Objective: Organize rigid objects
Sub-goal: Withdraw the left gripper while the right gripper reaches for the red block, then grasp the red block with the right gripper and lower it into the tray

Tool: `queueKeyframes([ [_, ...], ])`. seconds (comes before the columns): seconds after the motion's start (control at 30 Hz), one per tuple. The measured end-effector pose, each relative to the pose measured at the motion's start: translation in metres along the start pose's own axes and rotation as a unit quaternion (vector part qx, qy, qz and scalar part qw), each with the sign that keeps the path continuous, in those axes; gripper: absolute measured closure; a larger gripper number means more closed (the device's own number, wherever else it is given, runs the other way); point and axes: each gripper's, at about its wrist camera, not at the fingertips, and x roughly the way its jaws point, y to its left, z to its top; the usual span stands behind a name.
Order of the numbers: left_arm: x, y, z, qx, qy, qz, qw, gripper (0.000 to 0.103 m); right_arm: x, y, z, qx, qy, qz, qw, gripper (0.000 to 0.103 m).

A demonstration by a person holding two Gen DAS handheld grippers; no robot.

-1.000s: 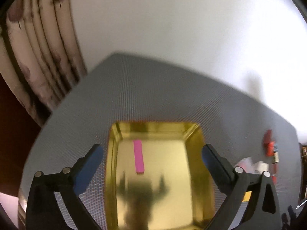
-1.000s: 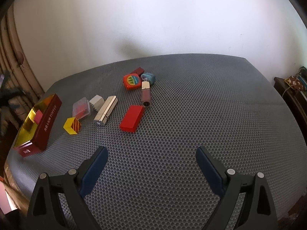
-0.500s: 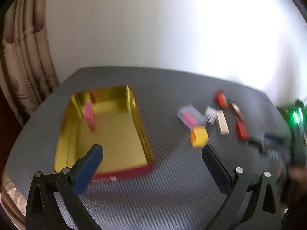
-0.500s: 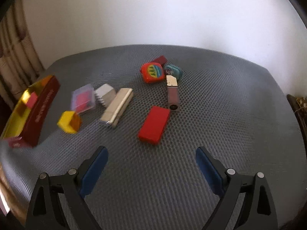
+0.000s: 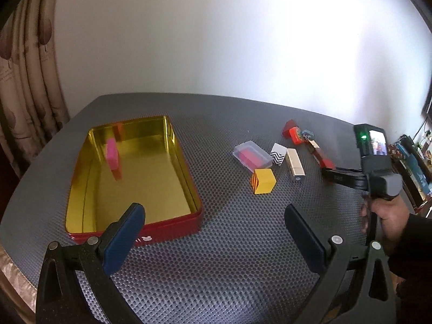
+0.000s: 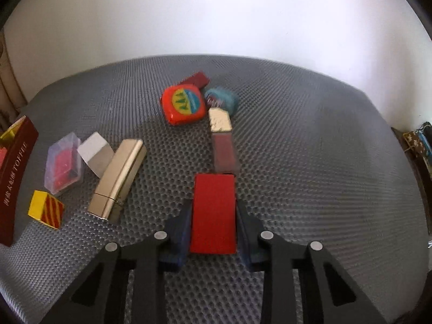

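- The right claw is closing its two blue pads against the long sides of a flat red block; the pads are touching the block, which is lying flat on the grey table.
- The left claw is standing wide open with nothing between its pads, hovering over the table near the front edge of the red tin.
- The tin is sitting on the left part of the table, lid off, showing a gold interior. A pink block is leaning against the tin's left inner wall.
- The remaining items are lying in a loose group between the tin and the red block: a yellow striped cube, a clear case with a pink insert, a white box and a gold lipstick tube.
- Beyond the red block, a dark red tube with a gold cap is lying just beside it, with an orange square item, a teal round item and a dark red piece farther back.
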Motion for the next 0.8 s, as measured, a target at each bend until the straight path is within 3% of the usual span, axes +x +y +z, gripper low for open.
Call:
queueKeyframes([
  [0.4,-0.007,0.015,-0.001,-0.024,-0.010,0.057,0.9980,0.001,-0.062,0.017,0.048,-0.014,-0.063,-0.038,0.997,0.073],
  [0.8,-0.015,0.026,-0.002,-0.036,-0.020,0.065,0.9970,0.001,-0.118,0.080,0.090,-0.046,-0.118,-0.005,0.992,0.073],
])
